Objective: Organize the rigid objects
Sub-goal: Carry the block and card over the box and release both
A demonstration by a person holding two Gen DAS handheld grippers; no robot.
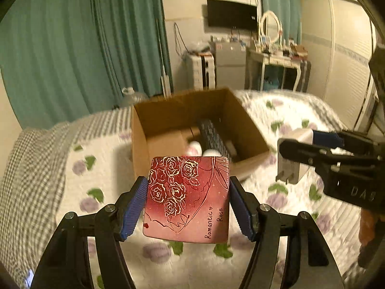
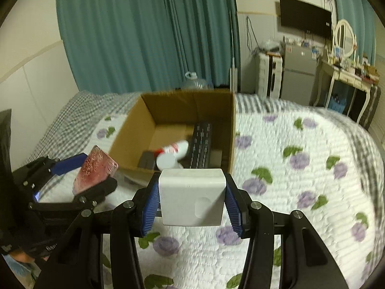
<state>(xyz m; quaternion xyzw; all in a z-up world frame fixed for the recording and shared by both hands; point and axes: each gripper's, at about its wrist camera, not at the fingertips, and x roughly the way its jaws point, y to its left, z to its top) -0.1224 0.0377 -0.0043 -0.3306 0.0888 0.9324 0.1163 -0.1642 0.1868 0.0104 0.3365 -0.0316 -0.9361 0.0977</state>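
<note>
My left gripper is shut on a flat red case with gold roses marked "Romantic Rose" and holds it above the bed, just short of an open cardboard box. My right gripper is shut on a white plug-in charger block, also held above the quilt in front of the box. The charger and right gripper show at the right of the left wrist view. The red case shows at the left of the right wrist view. Inside the box lie a black keyboard and a white bottle with a red label.
The box stands on a bed with a white quilt printed with purple flowers. Teal curtains hang behind. A large water bottle, a small fridge and a cluttered dressing table stand beyond the bed.
</note>
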